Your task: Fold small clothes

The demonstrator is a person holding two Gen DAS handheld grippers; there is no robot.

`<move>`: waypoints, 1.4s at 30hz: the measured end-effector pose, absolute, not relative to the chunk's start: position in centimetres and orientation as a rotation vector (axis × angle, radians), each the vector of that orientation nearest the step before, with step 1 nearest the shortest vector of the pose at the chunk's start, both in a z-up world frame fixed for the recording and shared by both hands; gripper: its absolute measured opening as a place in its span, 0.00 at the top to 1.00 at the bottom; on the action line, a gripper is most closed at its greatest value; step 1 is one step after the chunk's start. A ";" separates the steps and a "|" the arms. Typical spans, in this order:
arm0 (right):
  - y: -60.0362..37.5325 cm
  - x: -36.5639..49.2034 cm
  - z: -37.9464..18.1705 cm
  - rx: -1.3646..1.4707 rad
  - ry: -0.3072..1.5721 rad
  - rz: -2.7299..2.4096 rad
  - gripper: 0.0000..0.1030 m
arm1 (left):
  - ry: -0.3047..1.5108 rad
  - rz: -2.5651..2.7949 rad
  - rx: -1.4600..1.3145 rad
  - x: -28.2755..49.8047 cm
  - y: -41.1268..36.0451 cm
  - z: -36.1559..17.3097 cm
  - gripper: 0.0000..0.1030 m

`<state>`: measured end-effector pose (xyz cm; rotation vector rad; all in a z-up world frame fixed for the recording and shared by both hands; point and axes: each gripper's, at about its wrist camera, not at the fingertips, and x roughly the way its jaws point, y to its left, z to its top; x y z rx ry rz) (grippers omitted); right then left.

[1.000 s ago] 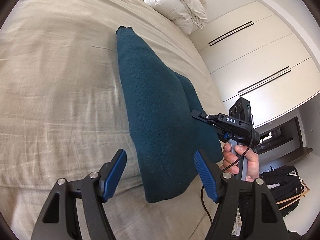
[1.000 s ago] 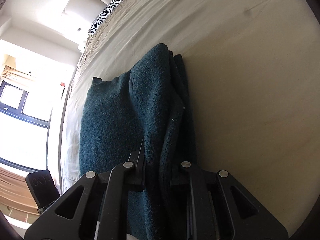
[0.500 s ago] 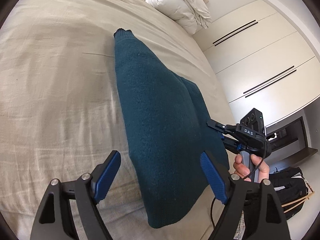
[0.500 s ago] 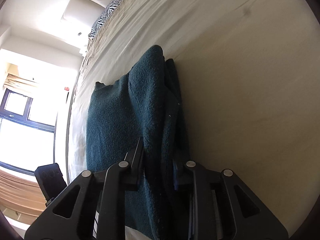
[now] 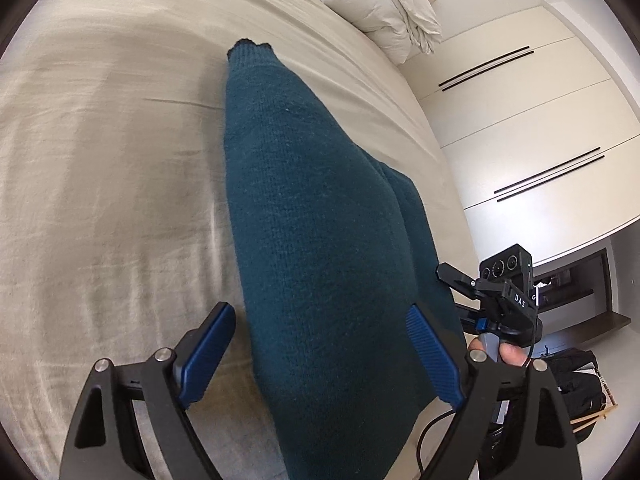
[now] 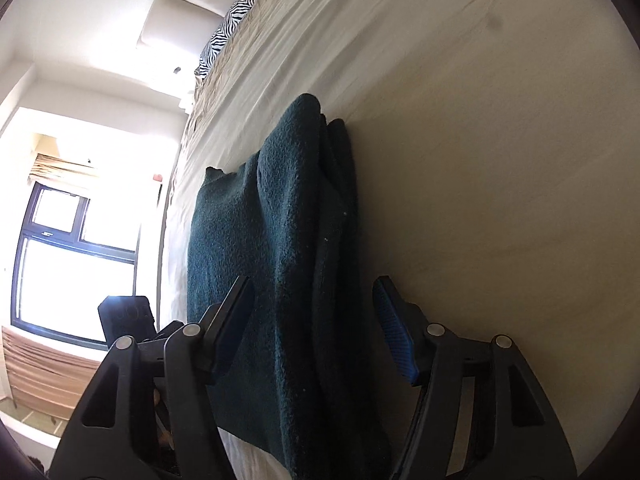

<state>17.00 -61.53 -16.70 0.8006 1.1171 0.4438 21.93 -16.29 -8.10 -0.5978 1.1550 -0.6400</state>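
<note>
A dark teal knitted garment [image 5: 320, 240] lies folded lengthwise on the beige bed [image 5: 100, 160], stretching toward the white pillows [image 5: 376, 0]. The left gripper [image 5: 320, 356] hovers over its near end with fingers spread wide, holding nothing. The right gripper [image 6: 314, 332] straddles the garment's thick folded edge, fingers parted, gripping nothing.

Bedroom surroundings — bed and walls

A beige bed [image 5: 100, 160] carries a white duvet [image 5: 380, 4] and a zebra pillow [image 6: 226, 28]; white wardrobe [image 5: 532, 128] to one side, a bright window [image 6: 76, 264] to the other — a black bag [image 5: 580, 392] on the floor.
</note>
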 end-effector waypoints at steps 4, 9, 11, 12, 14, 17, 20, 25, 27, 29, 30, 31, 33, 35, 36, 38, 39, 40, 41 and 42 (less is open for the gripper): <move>-59.6 18.0 -17.3 0.765 1.169 0.501 0.45 | 1.162 -0.665 -0.562 22.0 -17.2 -8.6 0.15; -58.4 18.1 -17.5 0.796 1.208 0.524 0.55 | 1.184 -0.670 -0.589 22.8 -16.7 -9.5 0.35; -58.2 18.3 -17.6 0.800 1.218 0.532 0.61 | 1.202 -0.679 -0.610 23.2 -16.4 -9.8 0.42; -57.9 18.4 -17.9 0.801 1.221 0.539 0.65 | 1.210 -0.685 -0.623 23.5 -16.3 -10.0 0.45; -57.2 18.5 -18.1 0.790 1.225 0.536 0.69 | 1.220 -0.687 -0.622 23.0 -16.0 -10.0 0.47; -56.6 18.4 -17.7 0.763 1.217 0.516 0.73 | 1.217 -0.688 -0.609 22.8 -16.3 -9.5 0.51; -56.2 18.2 -17.4 0.742 1.203 0.499 0.76 | 1.210 -0.697 -0.618 22.7 -16.1 -9.1 0.55; -54.6 17.5 -15.3 0.685 1.170 0.467 0.78 | 1.181 -0.705 -0.619 21.7 -15.5 -7.4 0.59; -53.8 16.8 -14.1 0.663 1.155 0.472 0.78 | 1.161 -0.704 -0.608 20.8 -14.9 -6.2 0.59; -52.9 16.0 -13.0 0.638 1.145 0.482 0.78 | 1.140 -0.704 -0.598 19.5 -14.1 -5.2 0.59; -52.3 15.5 -12.5 0.630 1.139 0.490 0.78 | 1.133 -0.703 -0.595 19.0 -13.6 -4.7 0.59; -51.8 15.1 -12.1 0.626 1.132 0.497 0.78 | 1.125 -0.704 -0.593 18.4 -13.1 -4.2 0.59; -50.5 13.5 -10.8 0.616 1.115 0.518 0.78 | 1.113 -0.702 -0.591 16.7 -11.6 -3.4 0.59; -48.7 12.1 -9.9 0.597 1.108 0.538 0.78 | 1.104 -0.695 -0.586 15.0 -10.1 -2.9 0.59; -47.7 11.3 -9.5 0.591 1.104 0.551 0.78 | 1.100 -0.688 -0.581 13.8 -9.1 -2.6 0.59; -45.6 9.8 -8.9 0.593 1.096 0.580 0.78 | 1.096 -0.671 -0.575 11.9 -7.5 -2.3 0.59; -44.6 9.0 -8.7 0.593 1.092 0.596 0.78 | 1.092 -0.660 -0.573 10.9 -6.5 -2.2 0.59; -43.5 8.1 -8.7 0.596 1.090 0.608 0.78 | 1.088 -0.653 -0.573 10.2 -5.8 -2.0 0.59; -42.5 7.4 -8.7 0.601 1.090 0.619 0.78 | 1.088 -0.645 -0.578 9.5 -5.1 -1.8 0.59; -41.4 6.5 -8.8 0.607 1.092 0.632 0.78 | 1.086 -0.637 -0.581 9.0 -4.5 -1.7 0.59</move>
